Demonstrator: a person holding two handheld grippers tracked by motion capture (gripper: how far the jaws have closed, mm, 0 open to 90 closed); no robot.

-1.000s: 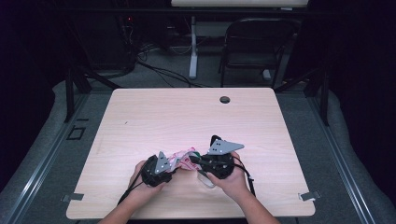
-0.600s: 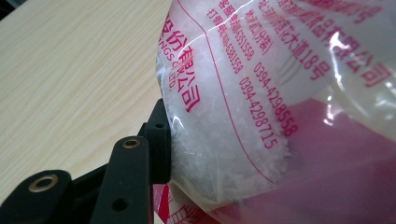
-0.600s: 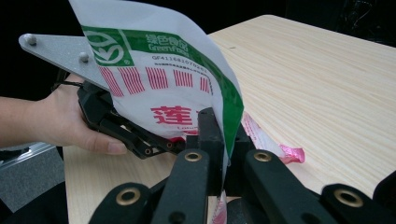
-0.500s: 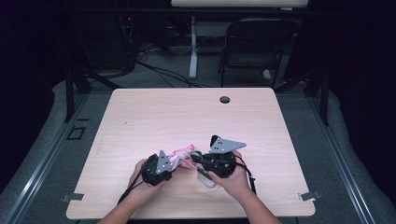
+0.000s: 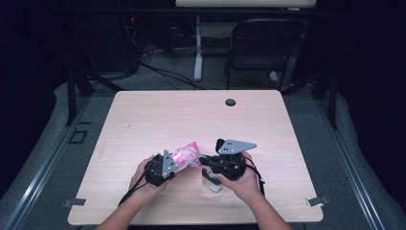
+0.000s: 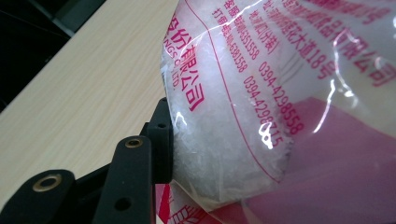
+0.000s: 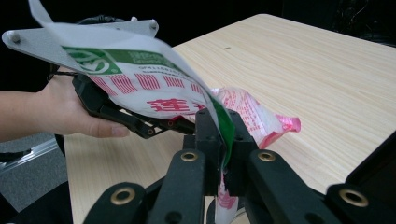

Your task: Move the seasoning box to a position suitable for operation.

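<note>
Pink-printed clear plastic bag of white crystals (image 5: 184, 155) held above wooden bench (image 5: 143, 120), near its front edge. Left gripper (image 6: 170, 140) fingers gripped bag's bulk; right gripper (image 7: 223, 140) fingers, just easing open, pinched its flap. Risk: flap slipping free, crystals spilling.

- From above, my table (image 5: 143, 120) is evenly lit from overhead, while the room around it falls into near black.
- My hands throw only soft, short shadows on the wood.
- The high view is a bit soft and grainy.
- In my left gripper view, white glare streaks the plastic bag (image 6: 280, 93), and the near black jaw is blurred.
- In my right gripper view, the bag's raised edge is smeared and the far table corner is soft.
</note>
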